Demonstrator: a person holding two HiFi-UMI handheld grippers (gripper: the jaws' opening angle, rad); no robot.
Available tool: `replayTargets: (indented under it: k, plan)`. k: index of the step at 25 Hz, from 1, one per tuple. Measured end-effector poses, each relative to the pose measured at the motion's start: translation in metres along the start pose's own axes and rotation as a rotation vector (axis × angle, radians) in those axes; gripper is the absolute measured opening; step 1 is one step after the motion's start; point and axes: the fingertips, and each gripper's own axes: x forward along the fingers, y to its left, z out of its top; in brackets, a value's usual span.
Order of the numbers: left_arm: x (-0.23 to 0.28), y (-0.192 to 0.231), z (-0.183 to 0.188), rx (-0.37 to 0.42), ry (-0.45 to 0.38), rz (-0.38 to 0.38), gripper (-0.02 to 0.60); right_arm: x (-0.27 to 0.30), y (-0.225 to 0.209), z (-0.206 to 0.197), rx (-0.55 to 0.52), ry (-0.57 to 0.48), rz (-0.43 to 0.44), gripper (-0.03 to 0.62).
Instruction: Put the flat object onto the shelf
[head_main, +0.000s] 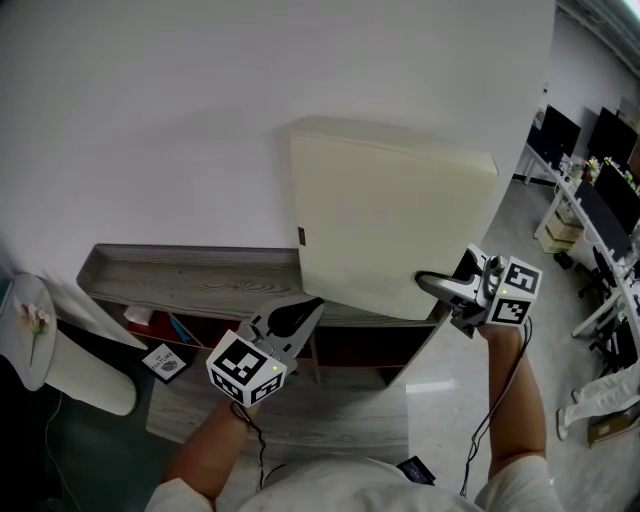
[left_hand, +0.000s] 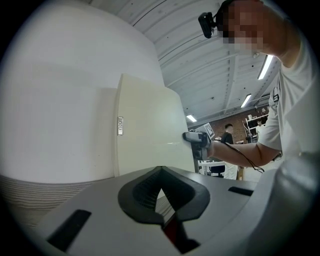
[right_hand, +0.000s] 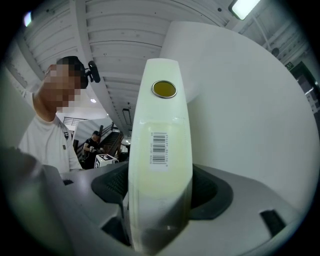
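Grey wood-grain shelf (head_main: 190, 280) against white wall. Cream flat panel (head_main: 390, 220) on edge at right end of shelf top. Red items (head_main: 150, 327) in compartment under left end, details unclear.

A plain white wall (head_main: 200, 100) rose behind the grey wood-grain shelf (head_main: 200, 275). Pale polished floor (head_main: 520, 235) ran off to the right toward white desks (head_main: 563, 183) carrying dark monitors (head_main: 557, 135). Strip lights (left_hand: 265, 67) glowed on the ribbed ceiling (left_hand: 200, 55).
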Motion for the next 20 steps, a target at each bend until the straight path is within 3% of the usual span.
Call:
replayTargets:
  k: [9,20]
  plan:
    - [-0.004,-0.006,0.004,0.002,-0.016,-0.056,0.012,-0.020,-0.009,0.000,0.004,0.000,-0.159,0.327]
    - [-0.019,-0.010,0.009,0.010,-0.042,-0.143,0.012,-0.045,0.010,-0.002,-0.015,-0.002,-0.344,0.325]
